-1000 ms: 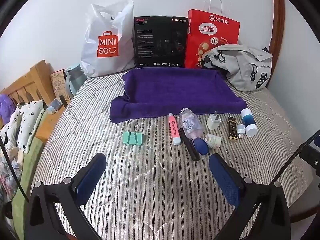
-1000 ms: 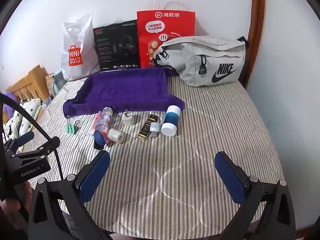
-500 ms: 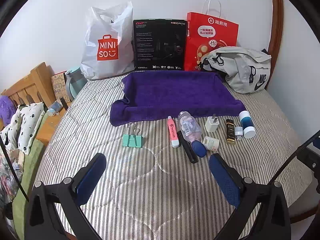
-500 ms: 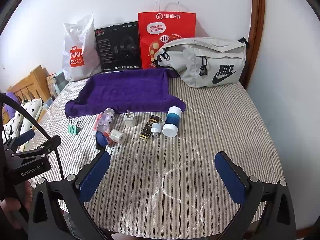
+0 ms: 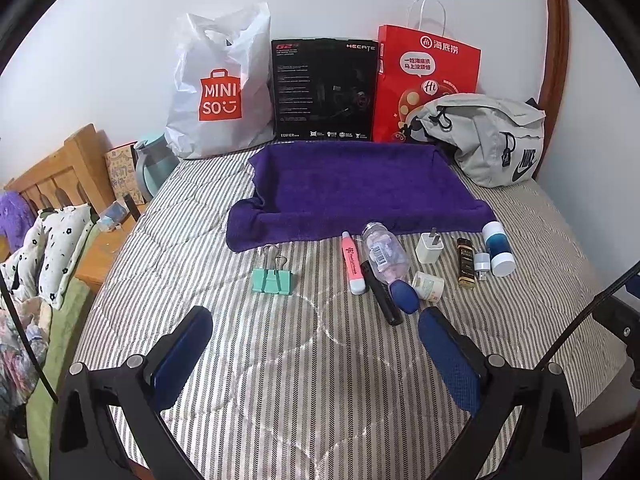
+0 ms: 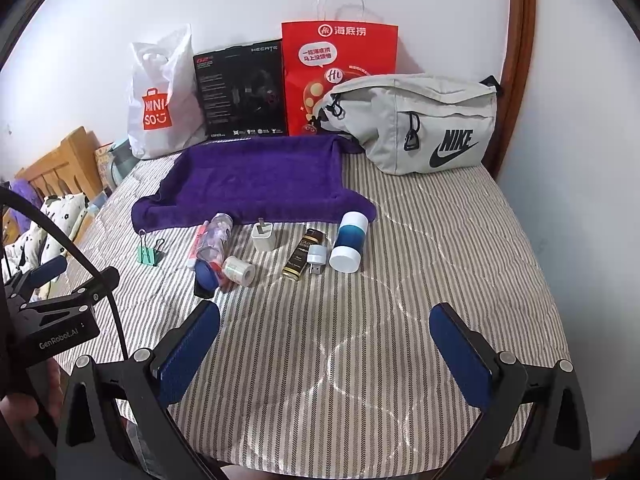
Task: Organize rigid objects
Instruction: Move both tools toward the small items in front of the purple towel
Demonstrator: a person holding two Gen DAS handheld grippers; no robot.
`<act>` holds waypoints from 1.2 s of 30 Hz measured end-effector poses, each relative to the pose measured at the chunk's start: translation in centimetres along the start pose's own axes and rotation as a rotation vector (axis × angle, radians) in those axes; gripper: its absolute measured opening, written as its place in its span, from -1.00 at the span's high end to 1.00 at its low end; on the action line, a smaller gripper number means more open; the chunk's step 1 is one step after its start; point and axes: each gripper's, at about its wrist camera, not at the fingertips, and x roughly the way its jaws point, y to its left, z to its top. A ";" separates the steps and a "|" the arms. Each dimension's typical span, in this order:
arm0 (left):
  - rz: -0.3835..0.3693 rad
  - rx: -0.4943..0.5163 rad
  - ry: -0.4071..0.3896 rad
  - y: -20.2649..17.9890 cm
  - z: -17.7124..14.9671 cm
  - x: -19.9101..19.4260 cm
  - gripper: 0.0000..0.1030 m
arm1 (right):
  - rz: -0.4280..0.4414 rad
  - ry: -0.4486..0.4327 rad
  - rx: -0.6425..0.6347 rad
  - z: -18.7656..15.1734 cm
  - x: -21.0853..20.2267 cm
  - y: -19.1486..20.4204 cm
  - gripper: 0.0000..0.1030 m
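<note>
A row of small items lies on the striped bed in front of a purple towel (image 5: pixel 360 188) (image 6: pixel 260 176): a green binder clip (image 5: pixel 273 278) (image 6: pixel 149 255), a pink highlighter (image 5: pixel 353 262), a clear bottle with a blue cap (image 5: pixel 386 258) (image 6: pixel 214 242), a black pen (image 5: pixel 382 296), a white charger (image 5: pixel 430 248) (image 6: pixel 264 237), a tape roll (image 5: pixel 428 285) (image 6: pixel 239 270), a dark lighter (image 5: pixel 465 264) (image 6: pixel 300 256), a small USB light (image 5: pixel 482 265) (image 6: pixel 315 257) and a blue-and-white jar (image 5: pixel 498 249) (image 6: pixel 349 242). My left gripper (image 5: pixel 316 326) and right gripper (image 6: pixel 324 320) hover open, short of the row, holding nothing.
Against the back wall stand a white Miniso bag (image 5: pixel 218 92), a black box (image 5: pixel 324 90), a red paper bag (image 5: pixel 426 84) and a grey Nike waist bag (image 6: pixel 416 124). A wooden headboard (image 5: pixel 60 172) and pillows lie at the left. The left gripper body (image 6: pixel 48 312) shows in the right wrist view.
Both cameras have tilted or risen slightly, so the bed's objects sit a little lower in view. No object has moved and both grippers stay open.
</note>
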 end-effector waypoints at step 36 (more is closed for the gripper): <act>0.016 0.005 0.007 0.3 0.2 0.1 -1.00 | -0.008 0.008 0.016 0.0 0.2 -0.5 -1.00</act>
